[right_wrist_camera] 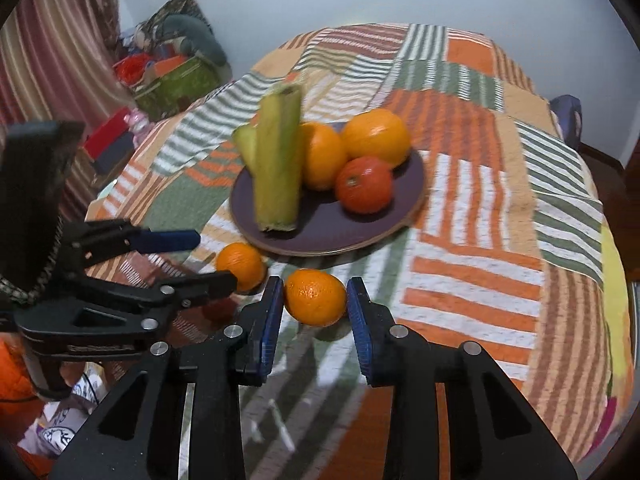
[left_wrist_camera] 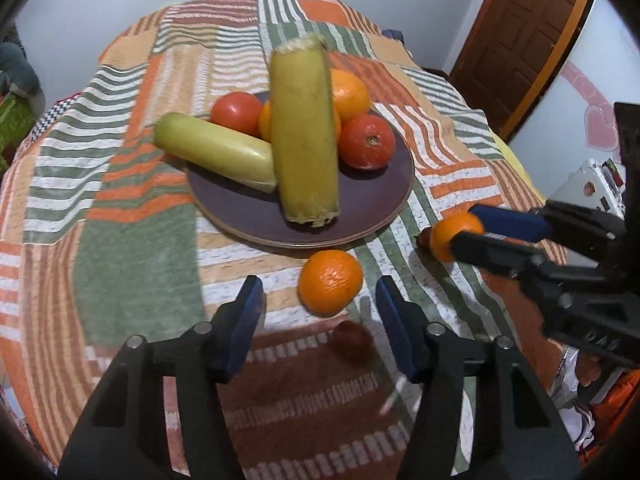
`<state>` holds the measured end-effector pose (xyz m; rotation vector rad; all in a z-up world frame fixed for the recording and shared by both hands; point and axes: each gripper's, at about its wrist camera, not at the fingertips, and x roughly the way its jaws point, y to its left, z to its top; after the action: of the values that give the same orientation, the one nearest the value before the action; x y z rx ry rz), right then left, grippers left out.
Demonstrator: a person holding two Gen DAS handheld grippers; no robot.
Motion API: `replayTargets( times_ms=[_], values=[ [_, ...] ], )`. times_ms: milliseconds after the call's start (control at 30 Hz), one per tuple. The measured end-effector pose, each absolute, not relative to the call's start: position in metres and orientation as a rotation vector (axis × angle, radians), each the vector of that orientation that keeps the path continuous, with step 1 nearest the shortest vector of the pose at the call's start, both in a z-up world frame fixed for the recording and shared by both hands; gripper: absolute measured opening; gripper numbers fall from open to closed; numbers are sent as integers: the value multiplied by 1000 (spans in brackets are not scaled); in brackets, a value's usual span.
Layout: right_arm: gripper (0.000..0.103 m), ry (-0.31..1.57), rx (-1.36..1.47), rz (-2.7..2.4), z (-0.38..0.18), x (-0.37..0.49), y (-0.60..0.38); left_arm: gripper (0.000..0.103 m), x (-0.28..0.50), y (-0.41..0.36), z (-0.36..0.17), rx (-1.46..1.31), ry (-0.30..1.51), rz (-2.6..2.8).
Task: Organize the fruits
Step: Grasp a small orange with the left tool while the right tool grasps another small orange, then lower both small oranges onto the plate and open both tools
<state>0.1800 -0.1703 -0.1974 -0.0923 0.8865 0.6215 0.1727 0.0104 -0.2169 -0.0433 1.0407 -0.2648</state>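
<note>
A dark purple plate (left_wrist_camera: 372,204) (right_wrist_camera: 344,232) holds two yellow-green cobs (left_wrist_camera: 304,132) (right_wrist_camera: 278,160), oranges (left_wrist_camera: 350,94) (right_wrist_camera: 376,136) and red tomatoes (left_wrist_camera: 366,142) (right_wrist_camera: 363,186). Two oranges lie on the cloth in front of the plate. My left gripper (left_wrist_camera: 320,304) (right_wrist_camera: 208,258) is open, with one orange (left_wrist_camera: 330,282) (right_wrist_camera: 241,265) just ahead between its fingertips. My right gripper (right_wrist_camera: 315,300) (left_wrist_camera: 464,226) is open around the other orange (right_wrist_camera: 315,297) (left_wrist_camera: 452,240); its left pad is at the fruit, the right pad slightly apart.
The table has a striped orange, green and white patchwork cloth (left_wrist_camera: 120,208) (right_wrist_camera: 480,220). A small dark red thing (left_wrist_camera: 352,340) lies on the cloth between my left fingers. A wooden door (left_wrist_camera: 520,40) stands right; a green bag (right_wrist_camera: 176,80) sits on the floor left.
</note>
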Motion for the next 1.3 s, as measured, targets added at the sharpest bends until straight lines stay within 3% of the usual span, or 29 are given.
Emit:
replayTargets(
  times_ms=[233, 900, 1300],
  values=[
    [30, 880, -73, 613, -195, 183, -178, 37, 184, 2, -230, -42, 1085, -289],
    [30, 833, -91, 644, -183, 205, -158, 37, 191, 48, -195, -98, 970, -217],
    [30, 875, -115, 665, -199, 225, -138, 37, 215, 57, -204, -107, 976, -206]
  ],
)
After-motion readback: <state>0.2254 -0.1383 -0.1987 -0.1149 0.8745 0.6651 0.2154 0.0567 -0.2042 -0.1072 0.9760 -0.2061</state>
